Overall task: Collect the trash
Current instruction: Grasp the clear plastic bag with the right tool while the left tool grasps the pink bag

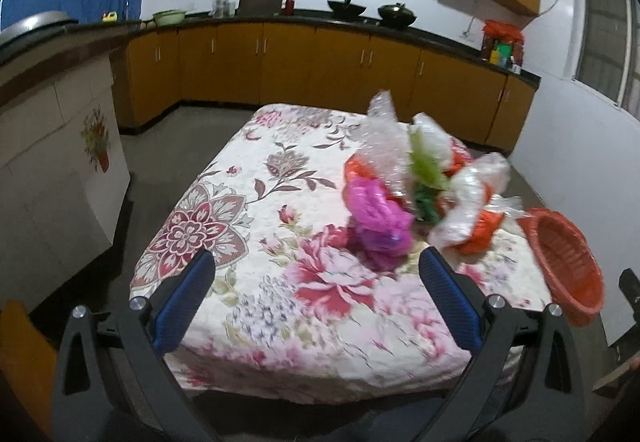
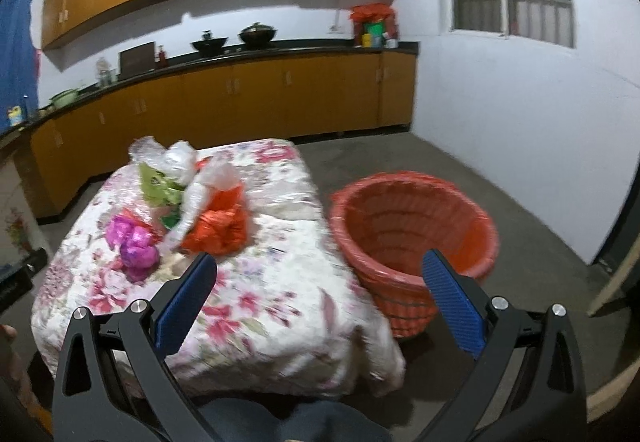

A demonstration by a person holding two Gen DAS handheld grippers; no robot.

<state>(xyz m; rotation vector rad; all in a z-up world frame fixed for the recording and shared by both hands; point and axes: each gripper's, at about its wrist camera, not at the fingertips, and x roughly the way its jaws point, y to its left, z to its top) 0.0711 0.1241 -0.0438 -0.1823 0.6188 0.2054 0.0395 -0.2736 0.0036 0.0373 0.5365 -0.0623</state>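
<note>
- Trash pile (image 1: pixel 416 177) sits on the desk (image 1: pixel 280 282), which is covered by a floral cloth; we see it toward the far right part of the top, close to the right edge.
- Pile holds crumpled plastic: a magenta bag (image 1: pixel 378 222) nearest us, an orange bag (image 2: pixel 218 224) at the right side of the heap, a green wrapper (image 1: pixel 426 165) in the middle, and clear plastic (image 1: pixel 380 133) at the back and on top.
- We cannot tell exactly how many pieces there are; they overlap and motion blur smears them.
- Orange basket (image 2: pixel 412 242) stands on the floor just beside the desk's right edge, upright, mouth open toward us, nothing visible inside in the right wrist view.
- In the left wrist view only part of the basket shows, at the right edge of the desk.
- Left gripper (image 1: pixel 316 282): our jaws stand wide apart, holding nothing, above the near part of the desk, with the magenta bag just beyond the right finger.
- Right gripper (image 2: pixel 320 282): our jaws are spread wide too, holding nothing, above the near right corner of the desk; the left finger lines up with the orange bag, the right finger overlaps the basket rim in view.
- Kitchen cabinets (image 2: pixel 240 97) run along the far wall, well apart from the desk.
</note>
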